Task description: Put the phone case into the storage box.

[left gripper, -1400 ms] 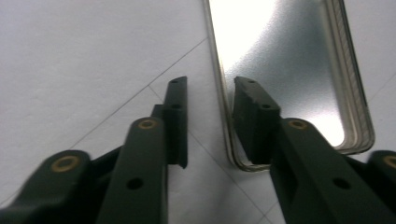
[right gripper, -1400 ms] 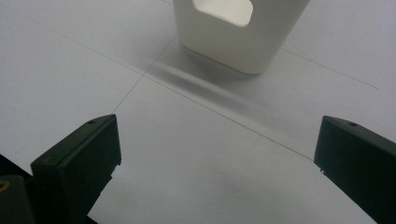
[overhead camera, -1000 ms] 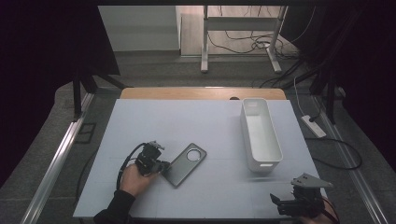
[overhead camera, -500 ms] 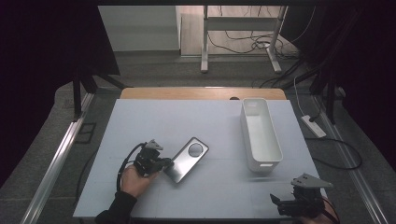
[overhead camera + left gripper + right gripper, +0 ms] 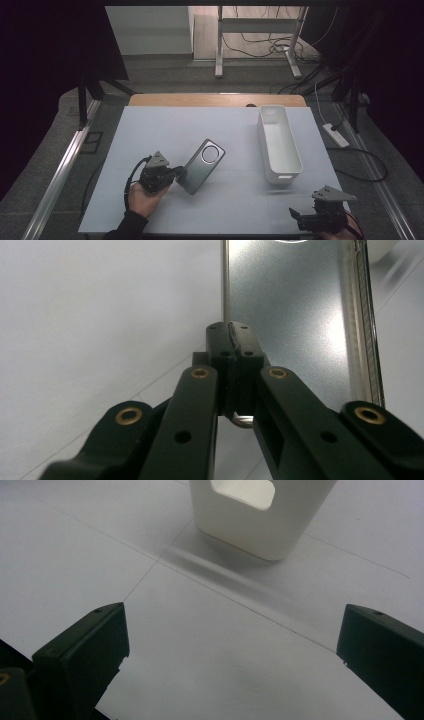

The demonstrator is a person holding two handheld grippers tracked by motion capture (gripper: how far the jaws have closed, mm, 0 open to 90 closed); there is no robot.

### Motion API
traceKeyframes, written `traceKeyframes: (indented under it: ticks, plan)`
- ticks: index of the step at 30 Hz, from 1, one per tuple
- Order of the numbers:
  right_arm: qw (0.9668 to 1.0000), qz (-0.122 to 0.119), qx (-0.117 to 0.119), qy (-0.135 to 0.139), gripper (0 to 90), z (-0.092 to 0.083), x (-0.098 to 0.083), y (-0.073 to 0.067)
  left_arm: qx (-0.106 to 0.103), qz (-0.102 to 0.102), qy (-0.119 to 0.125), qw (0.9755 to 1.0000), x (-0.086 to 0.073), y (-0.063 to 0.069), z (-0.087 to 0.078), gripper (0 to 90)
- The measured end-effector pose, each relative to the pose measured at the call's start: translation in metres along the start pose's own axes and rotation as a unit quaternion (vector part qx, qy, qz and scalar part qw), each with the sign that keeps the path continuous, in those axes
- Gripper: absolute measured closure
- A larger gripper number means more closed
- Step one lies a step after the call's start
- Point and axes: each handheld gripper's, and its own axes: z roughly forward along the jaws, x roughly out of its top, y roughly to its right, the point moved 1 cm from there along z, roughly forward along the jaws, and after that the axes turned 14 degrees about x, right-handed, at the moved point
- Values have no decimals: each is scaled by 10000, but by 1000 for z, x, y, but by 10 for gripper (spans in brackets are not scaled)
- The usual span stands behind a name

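Gripping phone [image 5: 202,165] corner, left tool [image 5: 176,174] clamped (long axis toward bin [image 5: 280,145]); right tool [image 5: 300,218] open, empty.

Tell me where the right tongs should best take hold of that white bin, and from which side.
Probably the near end wall of the white bin, from above: it stands upright with an open top, its thin rim suits open jaws, and that end, with its handle cutout, faces the right tongs.

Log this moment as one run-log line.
left claw: shut on phone corner | right claw: open, nothing held | white bin: upright
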Motion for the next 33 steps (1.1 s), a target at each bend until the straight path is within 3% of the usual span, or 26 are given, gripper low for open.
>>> traceKeyframes:
  ticks: [4, 10, 17, 22, 29, 31, 33]
  plan:
    - [10000, -8, 34, 19, 0, 0, 0, 0, -36, -63, 194, 9998, -1, 4, -6, 887]
    - [9999, -25, 149, 74, 0, -1, 0, 0, -96, -49, 205, 9997, -4, 9, -11, 886]
    - [9986, -77, 350, 386, 0, -6, 5, -1, -94, -89, 290, 9995, -6, 13, -18, 886]
    - [9959, -122, 653, 619, 0, -9, 13, -2, -145, -113, 331, 9993, -6, 16, -20, 886]
    - [9896, -155, 1169, 820, 0, -8, 28, -5, -175, -161, 395, 9989, -4, 15, -20, 886]
    - [9871, -121, 1429, 709, 0, -5, 33, -7, -207, -202, 413, 9987, -4, 15, -20, 886]
    - [9869, -170, 1465, 660, 0, -4, 35, -8, -226, -220, 426, 9986, -3, 14, -20, 885]
